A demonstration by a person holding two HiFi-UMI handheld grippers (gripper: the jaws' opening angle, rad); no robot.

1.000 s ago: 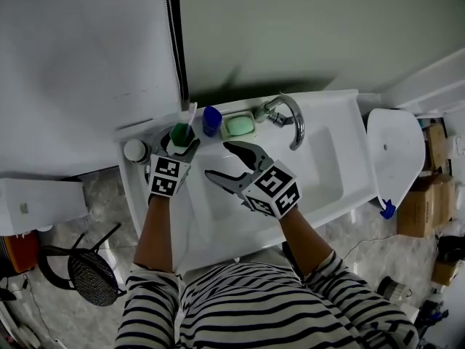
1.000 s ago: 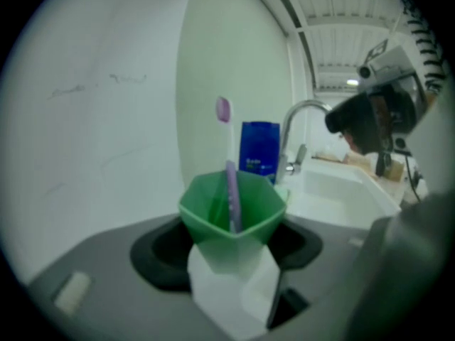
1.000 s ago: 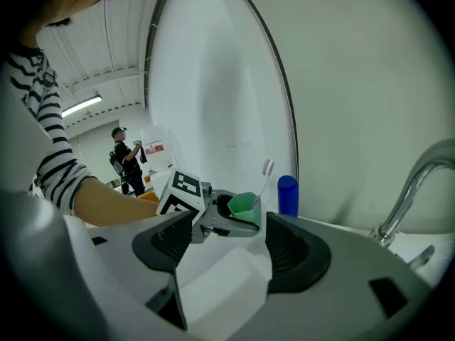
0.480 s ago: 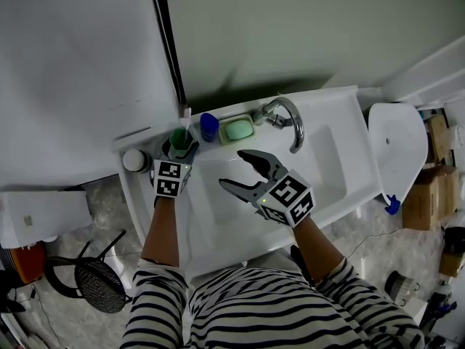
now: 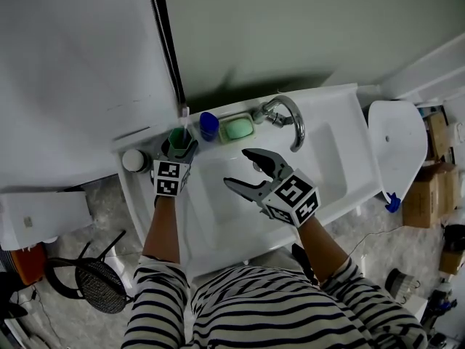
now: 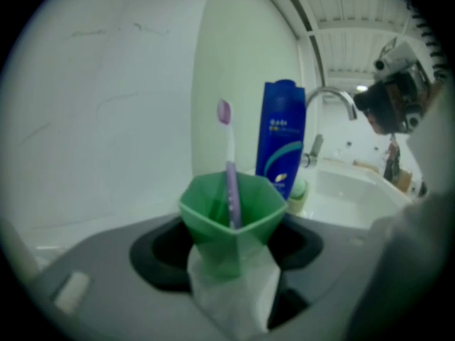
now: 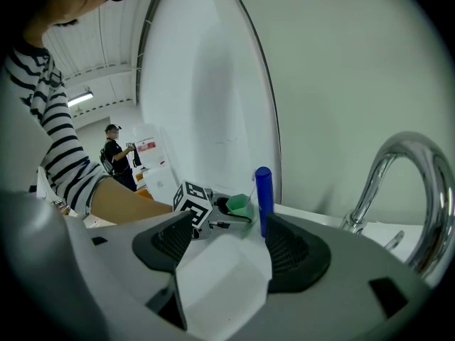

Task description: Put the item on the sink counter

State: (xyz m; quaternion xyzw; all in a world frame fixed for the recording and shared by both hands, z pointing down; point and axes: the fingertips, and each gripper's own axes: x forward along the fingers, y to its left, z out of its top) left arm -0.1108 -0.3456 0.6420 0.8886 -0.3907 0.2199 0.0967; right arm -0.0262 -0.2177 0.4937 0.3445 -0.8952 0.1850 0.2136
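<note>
A green cup (image 5: 177,138) with a pale purple toothbrush (image 5: 186,115) standing in it is at the back left of the white sink counter (image 5: 341,99). My left gripper (image 5: 179,144) is shut on the cup, one jaw on each side of it. In the left gripper view the green cup (image 6: 229,222) fills the gap between the pads and the toothbrush (image 6: 229,162) rises upright. My right gripper (image 5: 238,167) hovers open over the basin with nothing between its jaws, as the right gripper (image 7: 231,251) view also shows.
Right of the cup a blue tube (image 5: 209,126) stands by a green soap dish (image 5: 237,129) and the chrome faucet (image 5: 289,115). A white round container (image 5: 134,160) sits at the counter's left corner. A toilet lid (image 5: 396,144) is on the right, a wire stool (image 5: 91,278) lower left.
My right gripper has drifted a little to the right and toward the person over the basin. The left gripper stays on the cup at the back left of the counter.
</note>
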